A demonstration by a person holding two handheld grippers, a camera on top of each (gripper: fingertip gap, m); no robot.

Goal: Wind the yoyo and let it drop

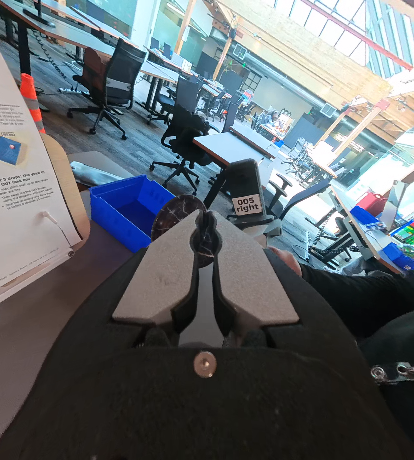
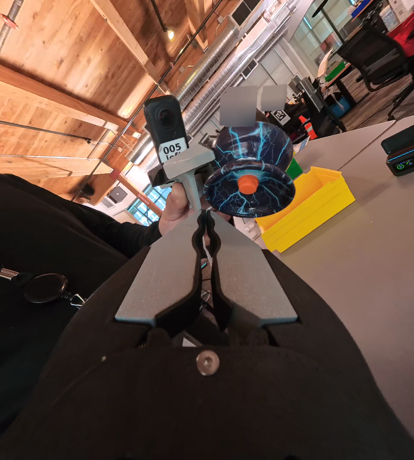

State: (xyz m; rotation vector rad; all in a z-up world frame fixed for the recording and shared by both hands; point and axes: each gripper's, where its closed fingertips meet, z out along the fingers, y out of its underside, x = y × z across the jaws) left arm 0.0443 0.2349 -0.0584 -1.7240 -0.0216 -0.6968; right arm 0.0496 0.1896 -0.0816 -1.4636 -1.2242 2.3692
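Observation:
The yoyo (image 2: 249,174) is dark blue with cyan lightning streaks and an orange hub. My left gripper (image 1: 204,219) is shut on it, pinching one half between its jaws; the dark marbled disc (image 1: 176,216) sticks out to the left of the tips. In the right wrist view one grey finger (image 2: 189,171) of the left gripper touches the yoyo's left side. My right gripper (image 2: 206,216) is shut on the white string (image 2: 207,251) just below the yoyo. The two grippers are close together, above the table.
A blue bin (image 1: 123,211) stands on the table behind the yoyo, beside a white instruction sheet (image 1: 14,174). A yellow bin (image 2: 308,206) and a black device case (image 2: 410,154) sit on the grey table (image 2: 350,273). The person's dark sleeve (image 1: 362,286) is on the right. There is about 5 cm between the tips of the two grippers.

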